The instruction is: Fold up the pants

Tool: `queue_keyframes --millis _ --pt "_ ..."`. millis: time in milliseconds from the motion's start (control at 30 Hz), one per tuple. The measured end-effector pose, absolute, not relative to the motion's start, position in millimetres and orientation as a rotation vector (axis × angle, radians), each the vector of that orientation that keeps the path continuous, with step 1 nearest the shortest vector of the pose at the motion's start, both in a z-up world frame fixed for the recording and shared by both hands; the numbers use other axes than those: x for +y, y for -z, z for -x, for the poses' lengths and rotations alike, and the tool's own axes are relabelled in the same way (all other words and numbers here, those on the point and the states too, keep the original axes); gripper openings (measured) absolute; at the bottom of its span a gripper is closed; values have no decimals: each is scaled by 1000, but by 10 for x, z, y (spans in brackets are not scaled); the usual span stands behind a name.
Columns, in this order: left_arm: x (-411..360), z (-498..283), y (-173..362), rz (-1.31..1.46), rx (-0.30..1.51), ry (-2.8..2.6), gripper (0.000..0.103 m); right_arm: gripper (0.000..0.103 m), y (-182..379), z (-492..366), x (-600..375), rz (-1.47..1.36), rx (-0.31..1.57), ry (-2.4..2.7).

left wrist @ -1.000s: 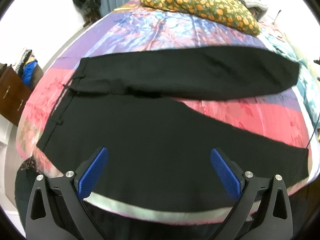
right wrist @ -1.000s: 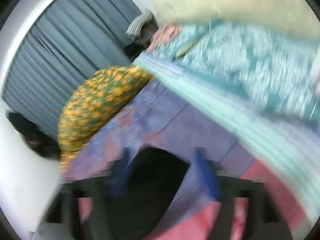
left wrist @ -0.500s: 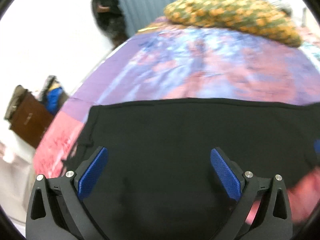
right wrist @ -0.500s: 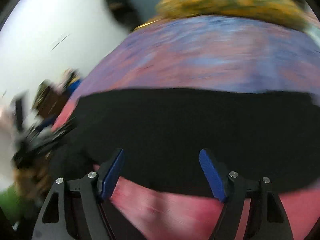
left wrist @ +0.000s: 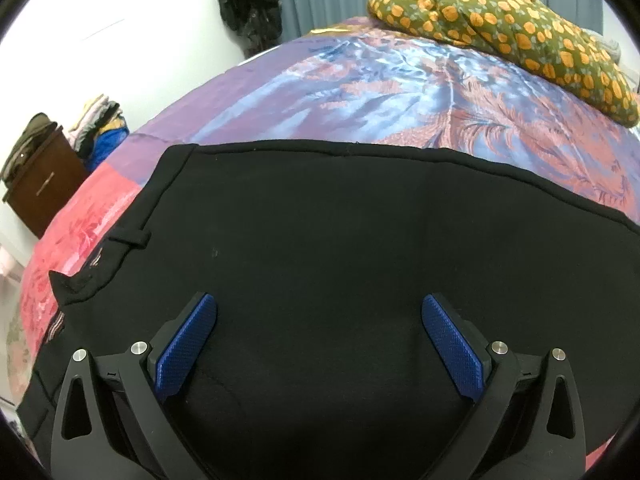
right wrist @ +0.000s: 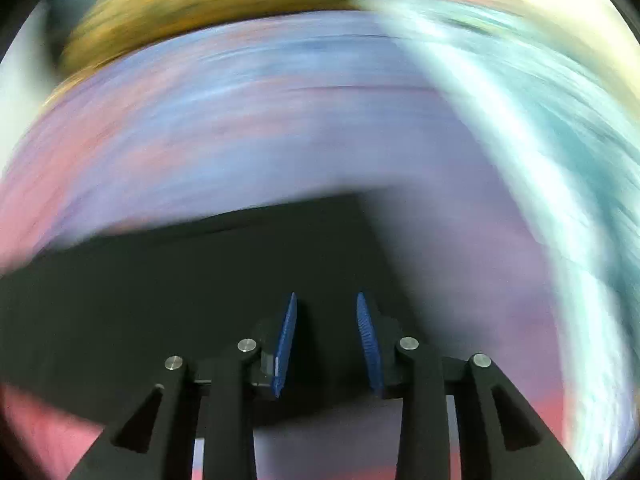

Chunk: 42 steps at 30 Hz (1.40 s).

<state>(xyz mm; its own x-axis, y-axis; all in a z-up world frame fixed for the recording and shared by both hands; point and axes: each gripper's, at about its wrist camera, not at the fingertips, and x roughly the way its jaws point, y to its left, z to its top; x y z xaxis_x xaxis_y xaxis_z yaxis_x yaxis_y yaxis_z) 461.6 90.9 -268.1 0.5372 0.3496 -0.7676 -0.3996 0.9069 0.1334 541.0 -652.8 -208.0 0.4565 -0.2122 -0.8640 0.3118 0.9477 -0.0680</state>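
Black pants (left wrist: 340, 240) lie flat on the bed, waistband with a belt loop (left wrist: 128, 238) at the left. My left gripper (left wrist: 320, 320) is wide open just above the pants near the waist, holding nothing. In the blurred right wrist view the hem end of a pant leg (right wrist: 224, 280) lies under my right gripper (right wrist: 326, 312). Its blue pads (right wrist: 288, 332) stand a narrow gap apart over the black cloth, gripping nothing that I can see.
The pink, purple and blue bedspread (left wrist: 380, 92) covers the bed. An olive pillow with orange spots (left wrist: 508, 28) lies at the far right. A brown cabinet (left wrist: 40, 184) with piled clothes stands at the left by the wall. Teal bedding (right wrist: 540, 128) lies right.
My left gripper has moved forward and down over the waist, still wide open. My right gripper has swung right to the leg's hem end and its jaws have narrowed.
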Motion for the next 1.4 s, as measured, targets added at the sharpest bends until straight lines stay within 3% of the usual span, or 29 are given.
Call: queue_keyframes --millis 100,200,300,400,467,500,667,767,967,1100,1200,1400 --pt "928 -4578 2667 61 889 -447 103 35 1862 -5113 -7233 -269 964 389" --pt "923 -4594 2669 59 888 -449 102 44 1943 -5138 -7084 -358 998 289" --pt "923 -4592 2672 60 889 -448 102 51 2155 -5378 -6552 -225 1074 234" --pt "919 -4591 2672 59 888 -449 102 52 2267 -5270 -6252 37 1068 359" --pt "923 -4589 2671 59 886 -448 102 72 2238 -5011 -6561 -68 1046 508" --pt "920 -4592 2671 59 885 -448 102 75 2235 -4888 -6698 -152 1050 524" --pt "936 -4569 2670 62 879 -447 102 69 1879 -4842 -6048 64 952 456" --pt "937 -4569 2673 62 879 -447 102 70 1745 -5004 -5565 -54 882 203" --pt "938 -4569 2673 64 879 -446 102 69 2133 -5360 -4698 -71 1012 -154" --pt "940 -4577 2678 69 879 -443 102 68 2450 -5369 -4988 -24 1090 -26" --pt "940 -4578 2677 68 879 -444 102 42 2354 -5194 -5588 -144 1057 120" --pt "941 -4584 2677 67 885 -445 102 44 1786 -4351 -5789 -132 1018 218"
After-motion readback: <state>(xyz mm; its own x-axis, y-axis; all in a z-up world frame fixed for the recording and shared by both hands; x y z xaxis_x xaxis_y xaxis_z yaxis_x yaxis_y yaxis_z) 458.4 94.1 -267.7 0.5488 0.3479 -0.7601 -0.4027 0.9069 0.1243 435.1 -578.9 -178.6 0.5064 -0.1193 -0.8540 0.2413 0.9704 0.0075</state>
